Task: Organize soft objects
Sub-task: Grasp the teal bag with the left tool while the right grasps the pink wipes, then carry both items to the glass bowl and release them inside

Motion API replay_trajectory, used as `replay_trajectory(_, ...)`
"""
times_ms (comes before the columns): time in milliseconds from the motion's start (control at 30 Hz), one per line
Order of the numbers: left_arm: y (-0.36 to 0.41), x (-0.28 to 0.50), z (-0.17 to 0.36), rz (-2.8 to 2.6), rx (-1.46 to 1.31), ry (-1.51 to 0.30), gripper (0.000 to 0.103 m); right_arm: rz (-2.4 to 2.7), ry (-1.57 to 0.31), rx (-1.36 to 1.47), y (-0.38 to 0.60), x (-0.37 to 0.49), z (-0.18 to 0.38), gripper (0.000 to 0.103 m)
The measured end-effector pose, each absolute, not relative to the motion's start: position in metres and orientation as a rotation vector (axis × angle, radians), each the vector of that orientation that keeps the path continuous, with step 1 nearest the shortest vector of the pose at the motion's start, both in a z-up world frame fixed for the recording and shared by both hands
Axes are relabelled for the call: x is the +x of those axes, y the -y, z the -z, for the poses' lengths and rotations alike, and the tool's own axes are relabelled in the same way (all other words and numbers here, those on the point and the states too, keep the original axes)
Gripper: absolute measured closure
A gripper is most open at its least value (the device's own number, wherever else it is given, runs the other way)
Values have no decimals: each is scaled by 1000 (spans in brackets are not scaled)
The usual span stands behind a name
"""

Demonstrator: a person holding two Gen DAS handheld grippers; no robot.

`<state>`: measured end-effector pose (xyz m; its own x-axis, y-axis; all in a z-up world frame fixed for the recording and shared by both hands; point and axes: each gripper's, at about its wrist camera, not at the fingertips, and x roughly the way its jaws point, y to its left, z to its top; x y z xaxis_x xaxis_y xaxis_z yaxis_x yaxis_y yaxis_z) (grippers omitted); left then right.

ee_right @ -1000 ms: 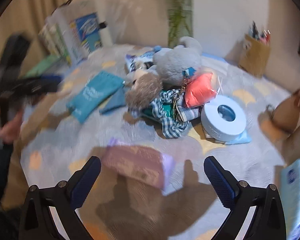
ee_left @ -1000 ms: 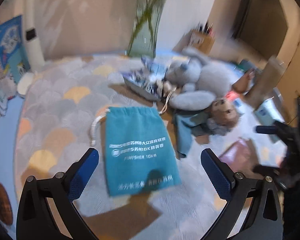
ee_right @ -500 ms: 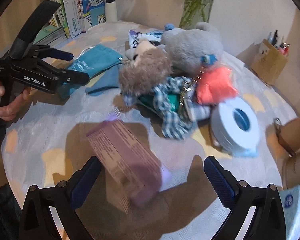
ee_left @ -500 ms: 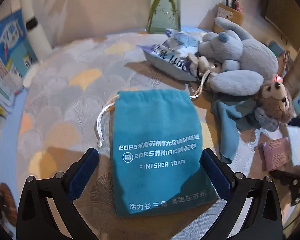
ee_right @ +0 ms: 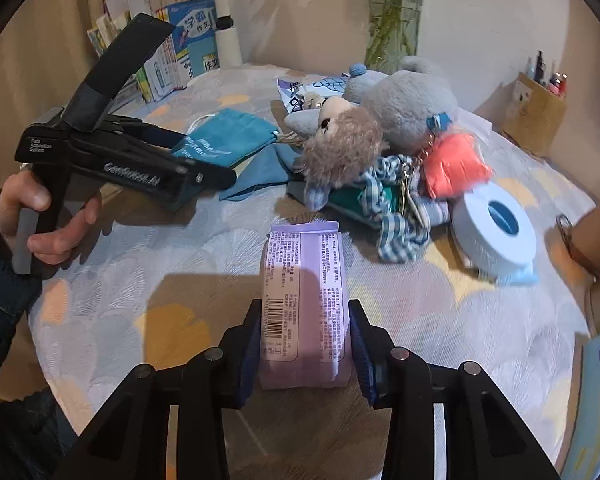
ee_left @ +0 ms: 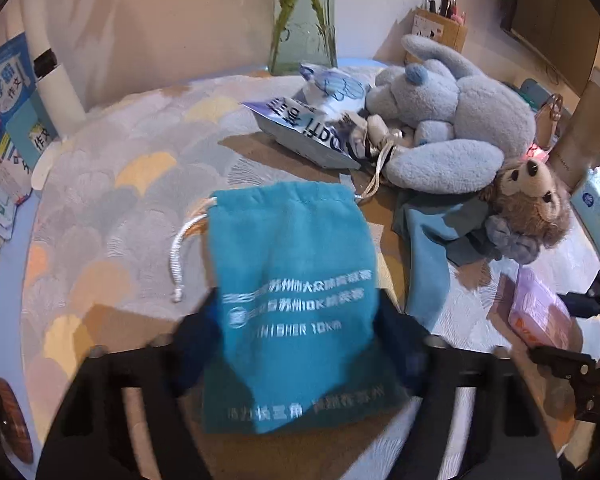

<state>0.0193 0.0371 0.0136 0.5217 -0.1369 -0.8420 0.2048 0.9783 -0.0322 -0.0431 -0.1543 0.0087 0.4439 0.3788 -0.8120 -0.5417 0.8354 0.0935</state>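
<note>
Both claws are closing at once. Left claw (ee_left: 300, 344) has its jaws coming in on the flanks of the teal drawstring pouch (ee_left: 296, 280), which lies flat on the bench (ee_left: 112, 200); blur keeps me from telling whether the pads press yet. Right claw (ee_right: 304, 348) is closing on the lilac tissue pack (ee_right: 304, 296), pads just at its long sides near the barcode end. To do this well, I judge I should squeeze gently, since both things will give. The pouch cloth may bunch or slip, so I would gather it at its middle. Plush toys (ee_left: 452, 120) lie well apart.
</note>
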Motion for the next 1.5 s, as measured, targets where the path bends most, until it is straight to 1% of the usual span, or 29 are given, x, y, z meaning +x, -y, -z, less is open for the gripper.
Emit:
replay_trajectory(33, -42, 17, -15, 205, 65, -997, 62, -577, -953, -173, 154, -44, -9, 64)
replay_trajectory(67, -46, 13, -18, 214, 42, -998, 81, -579, -954, -152, 156, -45, -9, 64)
replay_trajectory(100, -50, 11, -20, 228, 13, -1000, 88, -583, -951, -120, 156, -48, -10, 64)
replay_trajectory(167, -54, 4, -24, 237, -24, -982, 90, -586, -940, -79, 155, -53, -13, 64)
replay_trajectory(300, -50, -17, -38, 258, -53, -940, 91, -568, -905, -21, 155, -64, -27, 64)
replay_trajectory(433, -47, -38, -62, 300, -88, -873, 91, -553, -854, 18, 168, -71, -49, 64)
replay_trajectory(633, -11, -66, -108, 382, -55, -775, 91, -484, -763, 77, 199, -89, -86, 65)
replay_trajectory(900, 90, -74, -152, 565, 23, -683, 91, -316, -687, 196, 282, -105, -116, 65)
replay_trajectory(1133, 194, -53, -198, 723, 35, -601, 91, -114, -581, 277, 386, -116, -153, 64)
replay_trajectory(1300, 264, -31, -222, 807, 69, -573, 91, 35, -555, 304, 450, -109, -172, 64)
replay_trajectory(1400, 306, -14, -224, 833, 93, -576, 91, 93, -574, 355, 486, -98, -169, 64)
replay_trajectory(1500, 348, 1, -217, 866, 113, -608, 91, 174, -632, 447, 531, -81, -152, 64)
